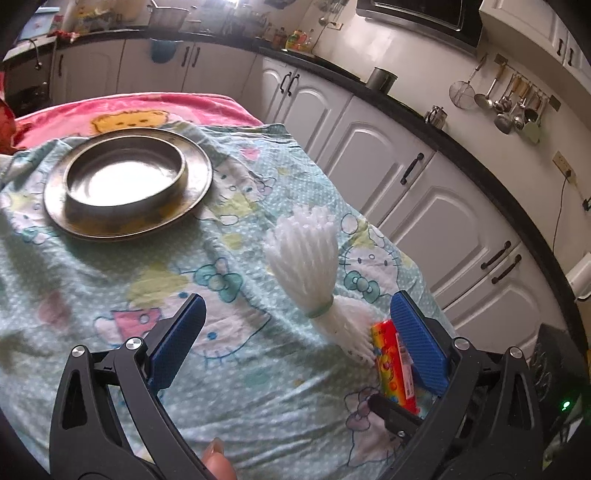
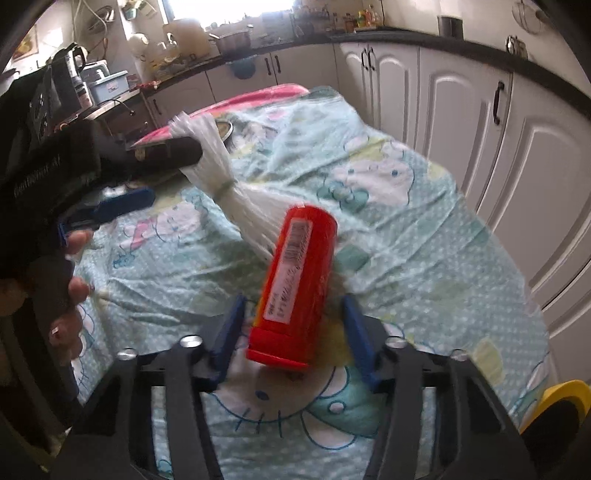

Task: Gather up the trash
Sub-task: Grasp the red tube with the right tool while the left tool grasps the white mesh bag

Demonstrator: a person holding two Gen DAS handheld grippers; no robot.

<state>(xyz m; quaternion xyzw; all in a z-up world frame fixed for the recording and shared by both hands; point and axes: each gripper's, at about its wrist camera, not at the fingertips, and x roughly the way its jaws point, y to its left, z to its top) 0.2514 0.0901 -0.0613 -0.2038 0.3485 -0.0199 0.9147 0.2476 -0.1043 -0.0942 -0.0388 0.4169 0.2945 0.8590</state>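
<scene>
On the cartoon-print cloth (image 1: 110, 288), steel plate (image 1: 127, 184), red tube (image 2: 295, 288); white cabinets (image 1: 373, 147) beyond.

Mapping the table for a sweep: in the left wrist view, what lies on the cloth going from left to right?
Metal plate with a bowl on it → white bundle of plastic ties → red packet.

Daylight enters from a blown-out window (image 2: 225, 5) at top; scene is bright. Strong glare is seen on the steel bowl (image 1: 125, 177). Motion blur smears the red tube (image 2: 295, 284). Heavy fisheye bending and black vignetting are seen at all corners.
</scene>
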